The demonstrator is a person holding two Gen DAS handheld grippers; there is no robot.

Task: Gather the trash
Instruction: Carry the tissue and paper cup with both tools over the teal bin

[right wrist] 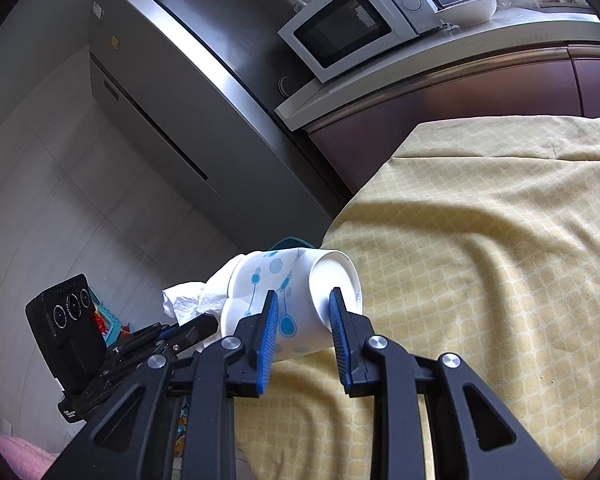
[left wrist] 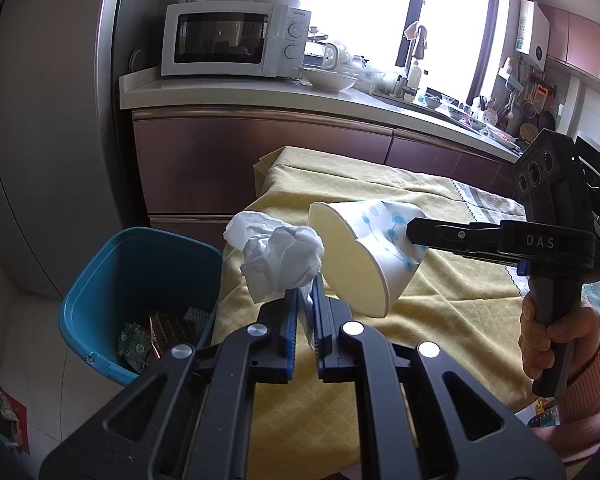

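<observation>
My left gripper (left wrist: 306, 292) is shut on a crumpled white tissue (left wrist: 278, 258) and holds it over the table's left edge, beside the blue trash bin (left wrist: 100, 280). My right gripper (right wrist: 304, 300) is shut on a white paper cup with blue dots (right wrist: 276, 292), squashed and lying on its side above the yellow tablecloth (right wrist: 480, 240). In the left wrist view the cup (left wrist: 364, 256) hangs just right of the tissue, with the right gripper (left wrist: 416, 234) reaching in from the right. In the right wrist view the tissue (right wrist: 188, 300) and the left gripper (right wrist: 180, 330) show left of the cup.
The bin stands on the floor left of the table and holds several wrappers (left wrist: 152, 336). Behind are a kitchen counter (left wrist: 240, 92) with a microwave (left wrist: 236, 40) and a bowl (left wrist: 328, 78), and a steel fridge (right wrist: 180, 80) at the left.
</observation>
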